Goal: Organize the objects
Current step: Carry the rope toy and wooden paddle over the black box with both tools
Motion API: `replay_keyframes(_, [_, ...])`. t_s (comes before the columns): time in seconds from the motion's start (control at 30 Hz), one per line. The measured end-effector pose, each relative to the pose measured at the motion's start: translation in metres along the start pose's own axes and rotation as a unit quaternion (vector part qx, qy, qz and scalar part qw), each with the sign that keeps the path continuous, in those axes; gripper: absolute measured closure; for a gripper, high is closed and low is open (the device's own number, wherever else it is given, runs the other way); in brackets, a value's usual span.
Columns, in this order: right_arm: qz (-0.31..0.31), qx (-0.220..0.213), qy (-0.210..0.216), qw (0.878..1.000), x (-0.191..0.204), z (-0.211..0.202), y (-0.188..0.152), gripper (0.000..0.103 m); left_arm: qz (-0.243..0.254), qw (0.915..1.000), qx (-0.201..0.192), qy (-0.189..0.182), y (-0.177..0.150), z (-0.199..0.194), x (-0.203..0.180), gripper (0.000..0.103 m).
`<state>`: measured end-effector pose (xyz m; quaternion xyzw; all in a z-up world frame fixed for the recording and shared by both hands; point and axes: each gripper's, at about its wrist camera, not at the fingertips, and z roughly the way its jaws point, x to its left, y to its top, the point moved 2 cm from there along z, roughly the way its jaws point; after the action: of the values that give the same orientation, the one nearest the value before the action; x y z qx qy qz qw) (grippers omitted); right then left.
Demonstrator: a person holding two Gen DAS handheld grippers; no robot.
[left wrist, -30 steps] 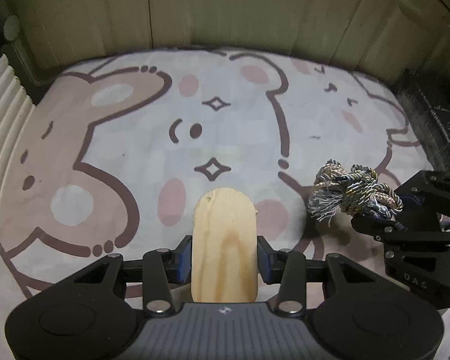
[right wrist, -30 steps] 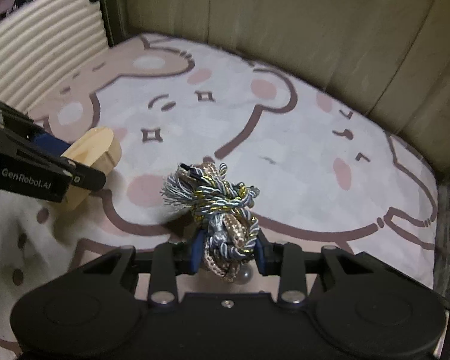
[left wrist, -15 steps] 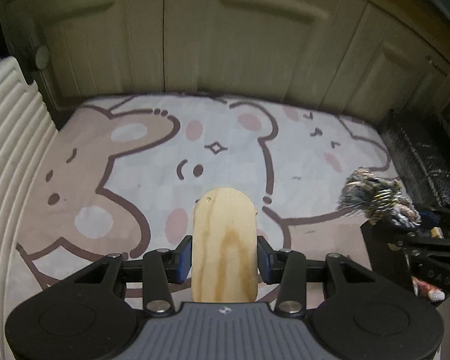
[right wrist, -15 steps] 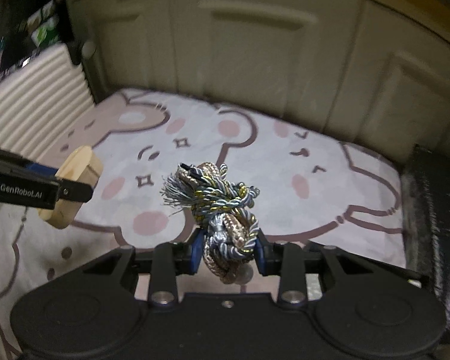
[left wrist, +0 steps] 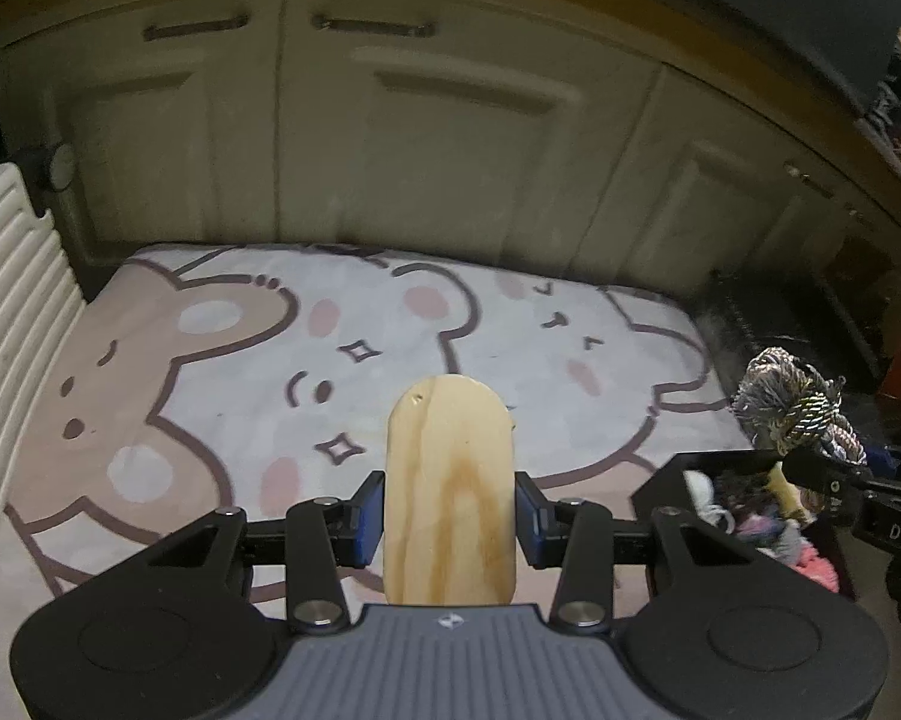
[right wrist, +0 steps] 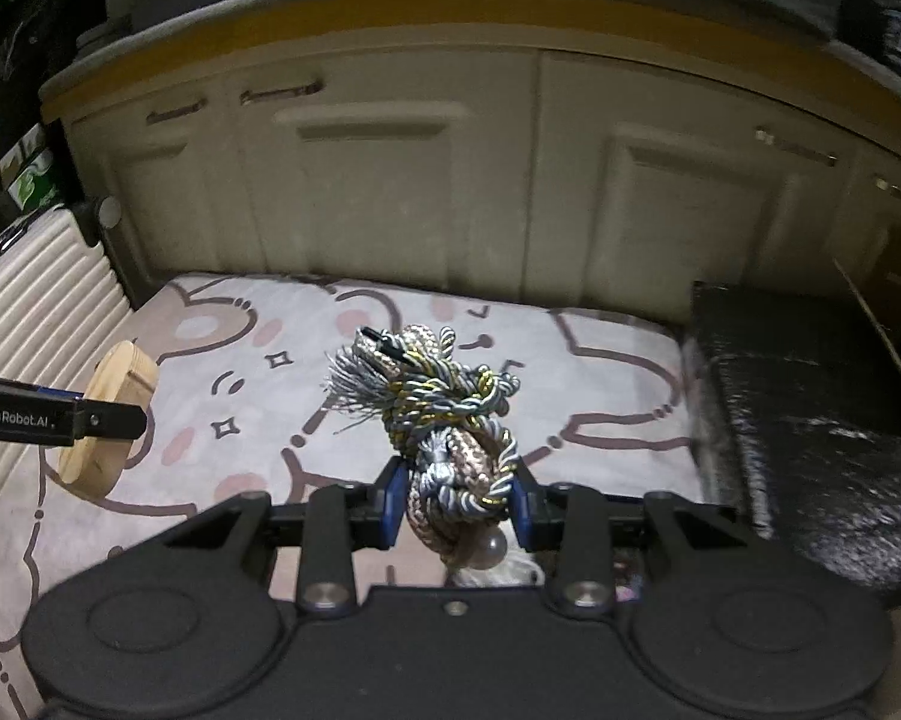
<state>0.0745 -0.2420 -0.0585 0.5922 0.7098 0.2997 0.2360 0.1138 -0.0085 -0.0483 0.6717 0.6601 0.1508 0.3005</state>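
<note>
Left tool [left wrist: 449, 521] is clamped on wooden block [left wrist: 450, 492]; right tool [right wrist: 455, 504] is clamped on rope bundle [right wrist: 444, 420]. Rug [left wrist: 240, 360] lies below both; cabinet doors [right wrist: 390, 192] stand ahead; black box [right wrist: 810, 420] sits right of right tool.

Your wood block [left wrist: 449, 492] is pale yellow with a darker amber grain streak down its middle. The rope bundle [right wrist: 447, 420] mixes grey-blue, tan and gold-flecked strands. Below you, the mat [left wrist: 390, 324] is whitish and beige — cartoon bears in brown outline, pink cheeks, small stars. The cabinets [right wrist: 390, 180] are cream; the ribbed panel [left wrist: 12, 300] off-white.
</note>
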Motion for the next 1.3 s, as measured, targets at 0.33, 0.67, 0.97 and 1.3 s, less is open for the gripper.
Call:
replay_keyframes(0.33, [0.029, 0.006, -0.017, 0.999, -0.028, -0.018, -0.007, 0.068, 0.004, 0.9994, -0.005, -0.034, -0.003, 0.000, -0.041, 0.058])
replay_keyframes(0.67, [0.116, 0.056, -0.029, 0.991, -0.063, -0.019, -0.029, 0.068, -0.001, 0.9958, 0.021, -0.089, -0.011, 0.012, -0.089, 0.058])
replay_keyframes(0.97, [0.204, 0.082, -0.016, 0.975, -0.095, -0.020, -0.050, 0.068, -0.017, 0.9902, 0.057, -0.127, -0.026, 0.031, -0.133, 0.058])
replay_keyframes(1.3, [0.258, 0.106, -0.004, 0.960, -0.111, -0.012, -0.063, 0.068, -0.062, 0.9822, 0.106, -0.143, -0.047, 0.059, -0.163, 0.058])
